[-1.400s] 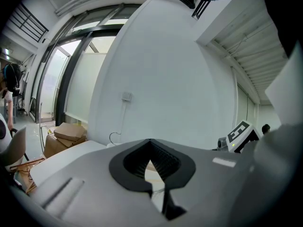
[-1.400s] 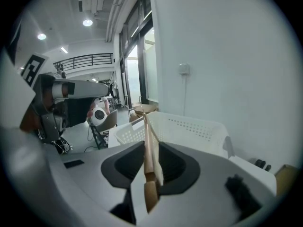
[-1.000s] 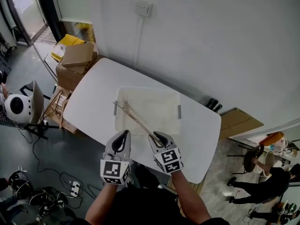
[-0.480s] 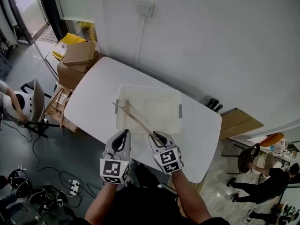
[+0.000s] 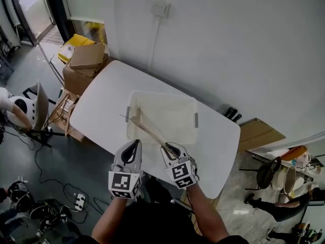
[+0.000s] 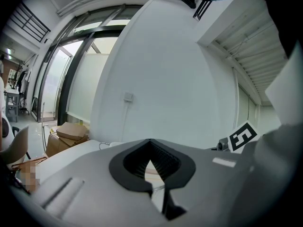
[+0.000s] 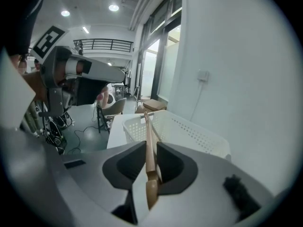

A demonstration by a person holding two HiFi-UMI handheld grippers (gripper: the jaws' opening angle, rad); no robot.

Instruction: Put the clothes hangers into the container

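At the near rim of the white basket, the right gripper has just been closing its jaws and pinches the wooden hanger, ready for lowering; the left gripper is pressed together.

- Showing tan wood grain along the clothes hanger.
- Showing white, dotted with small holes, on the container.
- Wearing grey, with black-and-white square markers, on left gripper and right gripper.
- Showing plain white across the table.
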